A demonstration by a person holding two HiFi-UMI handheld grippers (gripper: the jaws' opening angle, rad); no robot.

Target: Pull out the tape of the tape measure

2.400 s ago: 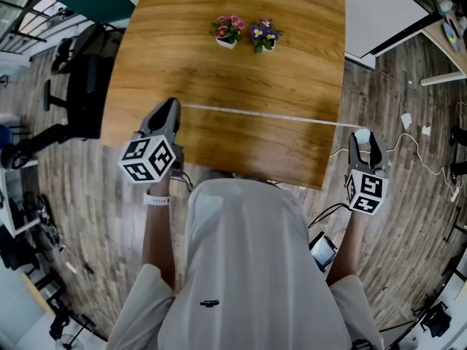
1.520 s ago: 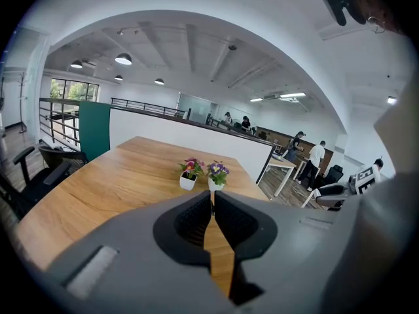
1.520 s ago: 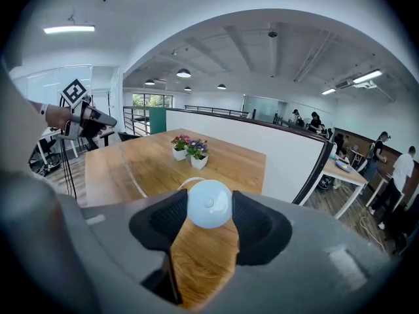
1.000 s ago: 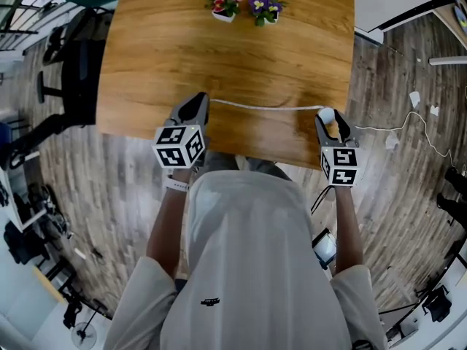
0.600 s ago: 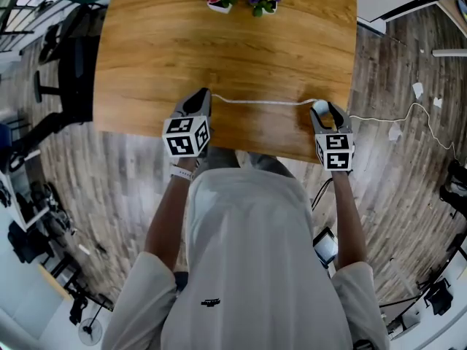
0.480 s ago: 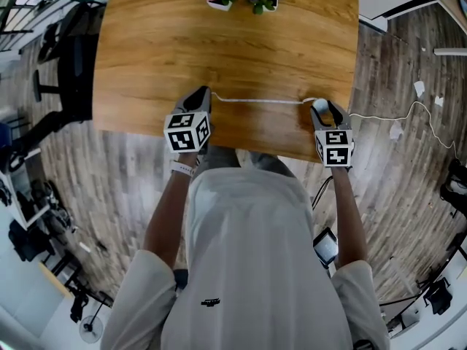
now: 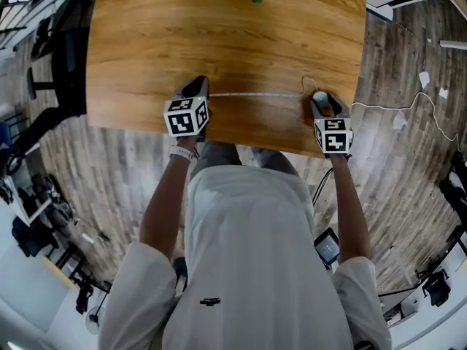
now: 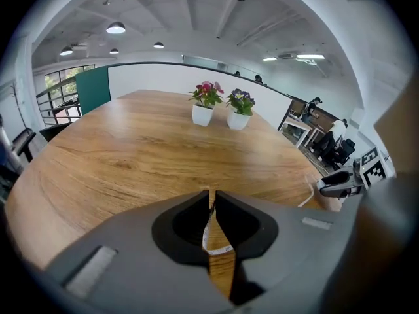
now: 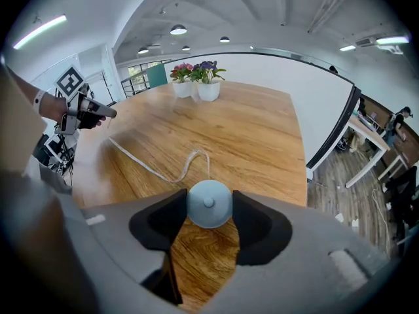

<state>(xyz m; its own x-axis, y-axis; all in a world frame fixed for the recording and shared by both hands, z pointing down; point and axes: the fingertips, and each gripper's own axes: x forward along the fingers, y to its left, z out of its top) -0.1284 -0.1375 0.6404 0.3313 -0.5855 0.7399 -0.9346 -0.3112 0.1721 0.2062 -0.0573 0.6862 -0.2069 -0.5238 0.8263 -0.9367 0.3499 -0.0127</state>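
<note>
Slack has come into the tape. A couple of seconds ago it ran taut and long across the worktop, with the two hands spread wide and the right one out past the worktop's edge. Since then the hands have drawn steadily together, and the span between them is now much shorter. In the right gripper view a loose loop curls on the wood just ahead of the case.

The left tongs are nearly together, pinching the tape's end between their tips. They are just starting to ease apart, with the strip still between them. The right tongs are clamped on the round pale-blue case, one jaw on each side, and hold it just above the near right part of the worktop. Two flower pots stand well clear at the far edge.

By my reading, the pull-out itself looks already made, and the hands closing in suggests the tape is being given back rather than drawn further. If the left tongs let go now, the free end would likely snap toward the case.
</note>
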